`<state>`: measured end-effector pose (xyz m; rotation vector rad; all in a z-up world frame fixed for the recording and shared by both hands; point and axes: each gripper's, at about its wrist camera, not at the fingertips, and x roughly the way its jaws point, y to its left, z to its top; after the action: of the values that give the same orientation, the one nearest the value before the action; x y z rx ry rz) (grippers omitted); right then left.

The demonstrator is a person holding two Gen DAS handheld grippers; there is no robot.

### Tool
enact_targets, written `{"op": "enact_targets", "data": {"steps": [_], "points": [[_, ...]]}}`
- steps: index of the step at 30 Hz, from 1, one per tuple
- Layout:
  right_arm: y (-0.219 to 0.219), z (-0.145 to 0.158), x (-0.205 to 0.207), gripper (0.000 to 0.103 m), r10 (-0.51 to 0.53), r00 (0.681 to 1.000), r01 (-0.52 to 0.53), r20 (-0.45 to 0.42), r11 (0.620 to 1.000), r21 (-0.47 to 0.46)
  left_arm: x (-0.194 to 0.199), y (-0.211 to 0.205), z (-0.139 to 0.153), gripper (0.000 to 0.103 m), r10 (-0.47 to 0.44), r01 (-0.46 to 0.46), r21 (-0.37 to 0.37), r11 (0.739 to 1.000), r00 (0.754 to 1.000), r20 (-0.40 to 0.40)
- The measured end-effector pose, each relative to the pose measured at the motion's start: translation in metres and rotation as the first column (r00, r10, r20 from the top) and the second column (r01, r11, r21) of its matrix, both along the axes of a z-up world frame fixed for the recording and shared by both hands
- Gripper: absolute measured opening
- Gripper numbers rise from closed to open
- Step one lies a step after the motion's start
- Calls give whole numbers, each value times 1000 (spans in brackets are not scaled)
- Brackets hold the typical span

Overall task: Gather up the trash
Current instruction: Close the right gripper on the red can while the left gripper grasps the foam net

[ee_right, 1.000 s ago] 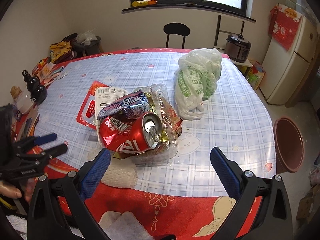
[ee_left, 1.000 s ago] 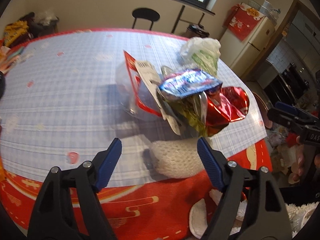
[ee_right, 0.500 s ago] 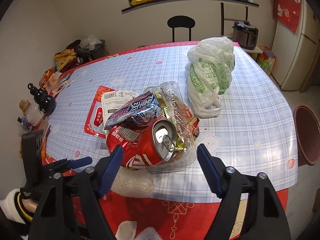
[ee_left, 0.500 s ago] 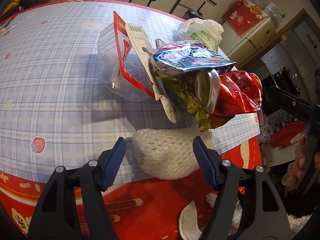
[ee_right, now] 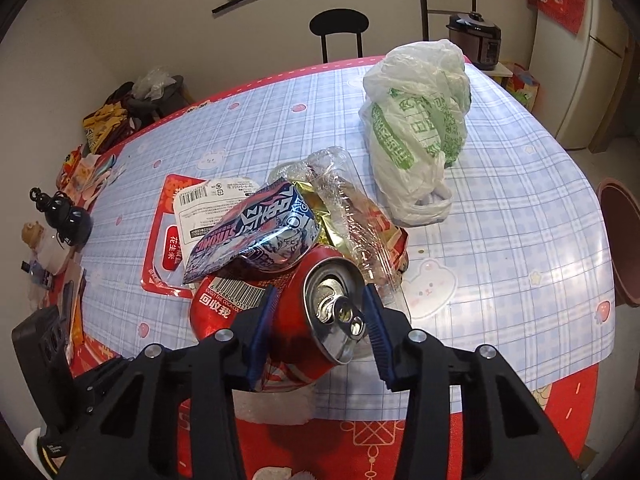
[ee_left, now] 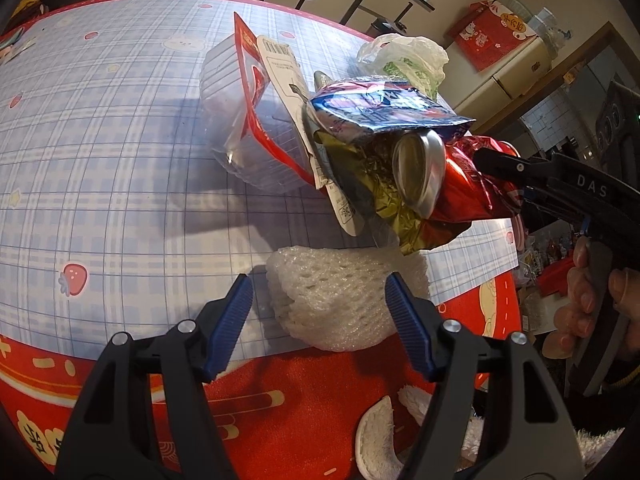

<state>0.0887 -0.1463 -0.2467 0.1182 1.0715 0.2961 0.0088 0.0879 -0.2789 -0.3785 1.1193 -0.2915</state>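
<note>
A pile of trash lies near the front edge of the table. It holds a dented red soda can, a blue snack wrapper, gold foil, crumpled clear plastic and a red-and-white packet. My right gripper is closing with the can's top end between its jaws; I see no firm press. A white foam net lies at the table edge. My left gripper stands open around it, with a gap beside the left pad.
A full white-and-green plastic bag stands behind the pile. A brown bin sits on the floor to the right. Small items and a dark bottle crowd the table's left edge. A black chair stands at the far side.
Both grippers came down and closer to the pile. The right jaws narrowed from wide open to either side of the can's top. The left jaws now straddle the foam net.
</note>
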Motion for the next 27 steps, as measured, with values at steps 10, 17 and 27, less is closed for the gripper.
{"op": "enact_targets", "data": {"steps": [10,17,27], "points": [[1,0,-9,42,-5,999,6,36,1000,-16,-1,6,-11,69,28,-29,-33,999,999,-27],[1,0,-12,42,2,999,-1,48,1000,-19,2,0,-26,70,21,-26,-56,998,997,-74],[0,3,-19,42,28,998,-26,65,999,-24,15,-16,-39,56,5,-13,-76,997,994,-108]]}}
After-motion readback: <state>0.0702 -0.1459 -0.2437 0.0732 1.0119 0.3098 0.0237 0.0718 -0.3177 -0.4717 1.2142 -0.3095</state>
